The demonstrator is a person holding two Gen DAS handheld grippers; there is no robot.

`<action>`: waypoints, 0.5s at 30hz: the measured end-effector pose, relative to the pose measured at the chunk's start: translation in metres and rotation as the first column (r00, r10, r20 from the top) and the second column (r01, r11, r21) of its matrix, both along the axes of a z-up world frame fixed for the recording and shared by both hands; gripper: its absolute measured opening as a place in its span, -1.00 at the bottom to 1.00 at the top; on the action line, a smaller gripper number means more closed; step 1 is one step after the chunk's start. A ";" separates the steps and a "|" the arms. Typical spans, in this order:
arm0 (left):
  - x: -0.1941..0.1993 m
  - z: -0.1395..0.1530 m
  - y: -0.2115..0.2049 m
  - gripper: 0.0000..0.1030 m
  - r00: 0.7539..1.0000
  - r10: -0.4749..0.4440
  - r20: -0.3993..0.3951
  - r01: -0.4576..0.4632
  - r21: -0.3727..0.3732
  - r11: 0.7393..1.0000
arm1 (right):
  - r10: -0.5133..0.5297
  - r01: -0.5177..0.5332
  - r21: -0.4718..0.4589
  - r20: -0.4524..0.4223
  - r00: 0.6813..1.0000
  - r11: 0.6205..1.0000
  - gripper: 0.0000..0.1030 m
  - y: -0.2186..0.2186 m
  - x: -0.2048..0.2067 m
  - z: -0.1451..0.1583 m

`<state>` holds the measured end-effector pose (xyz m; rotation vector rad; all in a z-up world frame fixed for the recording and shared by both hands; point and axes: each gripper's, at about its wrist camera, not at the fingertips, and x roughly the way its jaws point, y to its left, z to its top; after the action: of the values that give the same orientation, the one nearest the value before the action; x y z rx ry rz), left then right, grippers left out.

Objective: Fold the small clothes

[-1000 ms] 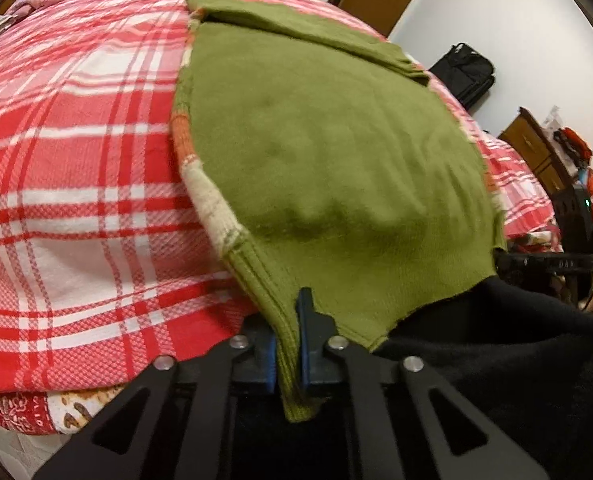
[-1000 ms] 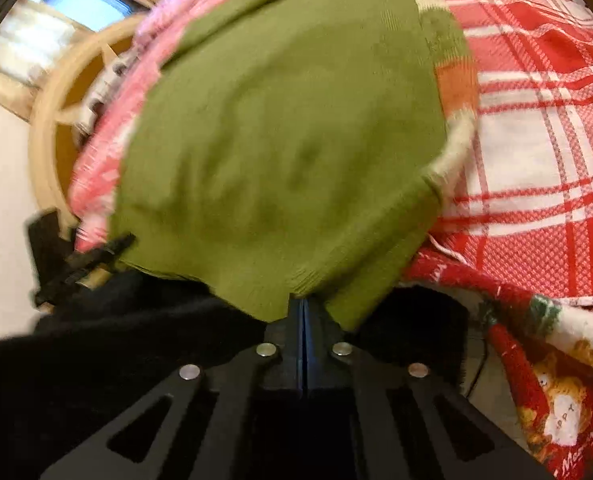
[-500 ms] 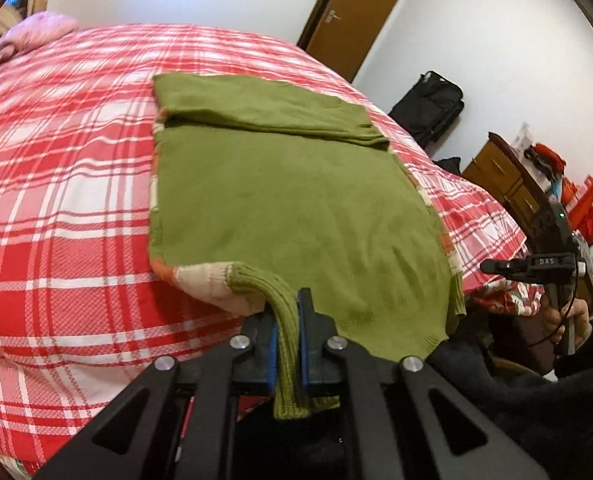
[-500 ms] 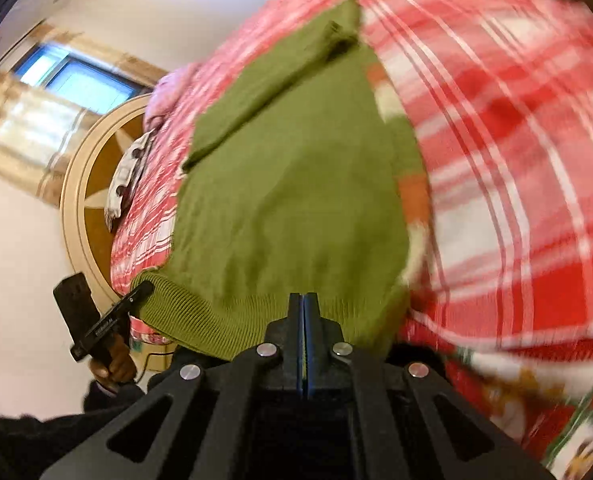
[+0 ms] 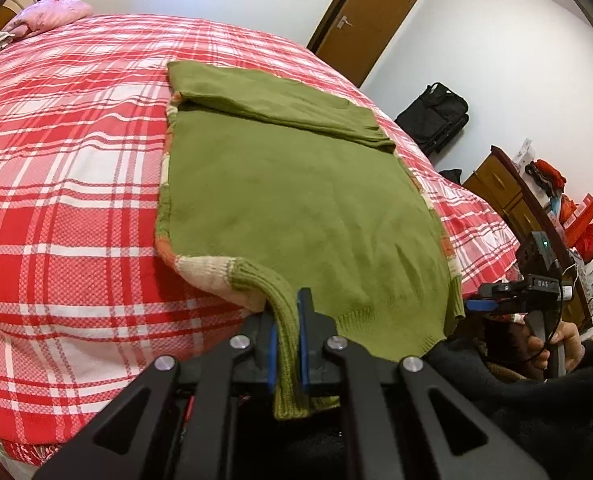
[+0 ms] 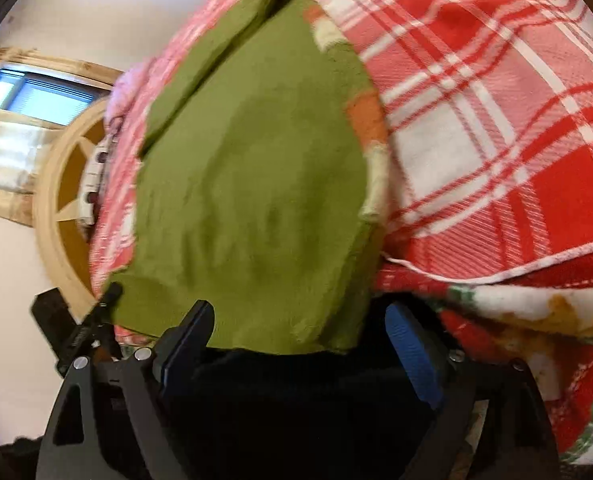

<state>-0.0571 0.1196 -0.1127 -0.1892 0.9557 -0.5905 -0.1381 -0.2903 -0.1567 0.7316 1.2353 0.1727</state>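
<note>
On the red plaid bedcover [image 5: 76, 208]: green sweater [image 5: 296, 208], spread flat, back side up, one sleeve folded across the far end. Orange and cream stripes visible along both side edges. Near hem hanging slightly over the bed edge, close to the person's dark clothing [image 5: 516, 392].

Left gripper [image 5: 287, 344]: fingers clenched tight on the ribbed hem at the sweater's near left corner, knit bunched between the blue pads and sticking out below them.

Right gripper [image 6: 300, 344]: jaws just opened wide, blue pads far apart, nothing pressed between them. Sweater's hem edge lying between the two fingers, but released, resting free over the bed edge. Same gripper seen from the left wrist view at the right side [image 5: 508, 300], held by a hand [image 5: 552, 344], just beside the sweater's near right corner.

Behind the bed: brown door [image 5: 368, 16], black bag [image 5: 436, 116] against the white wall, wooden dresser [image 5: 508, 196], pink pillow [image 5: 52, 14] at the far left.
</note>
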 end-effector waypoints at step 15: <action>-0.003 -0.010 0.001 -0.84 0.999 0.019 -0.026 -0.019 0.010 1.000 | 0.117 -0.118 -0.015 -0.050 0.992 0.993 -0.73 0.024 0.017 -0.018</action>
<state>-0.0596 0.1211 -0.1231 -0.1971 0.9805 -0.5672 -0.1214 -0.2668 -0.1744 0.6509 1.3263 0.2416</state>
